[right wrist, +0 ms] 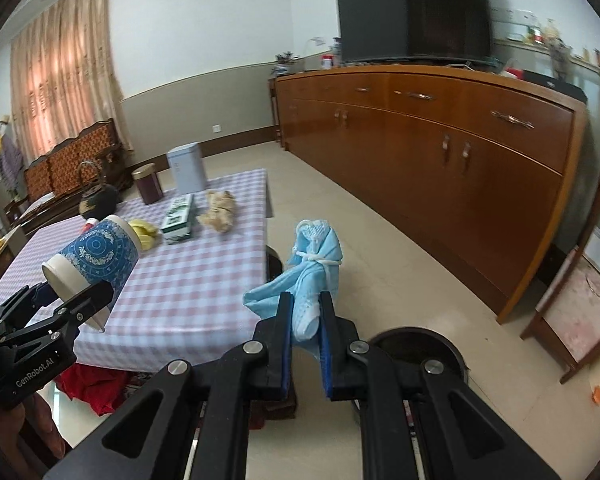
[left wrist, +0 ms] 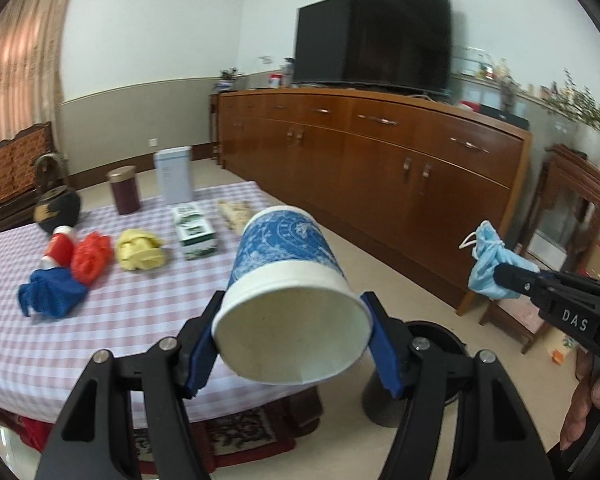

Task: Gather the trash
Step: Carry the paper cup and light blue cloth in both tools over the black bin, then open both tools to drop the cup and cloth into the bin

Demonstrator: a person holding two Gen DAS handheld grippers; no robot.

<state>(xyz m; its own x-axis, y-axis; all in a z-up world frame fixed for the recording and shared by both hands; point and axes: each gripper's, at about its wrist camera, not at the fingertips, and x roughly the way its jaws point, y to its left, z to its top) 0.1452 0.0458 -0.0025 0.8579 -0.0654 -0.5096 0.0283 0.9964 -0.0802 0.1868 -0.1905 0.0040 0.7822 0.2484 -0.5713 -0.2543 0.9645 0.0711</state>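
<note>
My left gripper (left wrist: pixel 292 316) is shut on a blue-and-white paper cup (left wrist: pixel 288 280), held on its side with its mouth toward the camera, past the table's near edge. It also shows in the right wrist view (right wrist: pixel 96 258). My right gripper (right wrist: pixel 306 312) is shut on a crumpled light-blue face mask (right wrist: pixel 314 268), held in the air over the floor, right of the table. The mask also shows in the left wrist view (left wrist: pixel 490 264). A dark round trash bin (right wrist: pixel 420 344) stands on the floor below both grippers; its rim shows in the left wrist view (left wrist: pixel 440 336).
The checked table (left wrist: pixel 140 320) holds blue (left wrist: pixel 52 292), red (left wrist: pixel 92 256) and yellow (left wrist: pixel 140 254) crumpled pieces, a red-white bottle (left wrist: pixel 58 248), a green-white carton (left wrist: pixel 194 232), a brown wad (right wrist: pixel 220 210), a black kettle, a maroon tin and a white box. A long wooden cabinet (left wrist: pixel 380 152) with a TV lines the wall.
</note>
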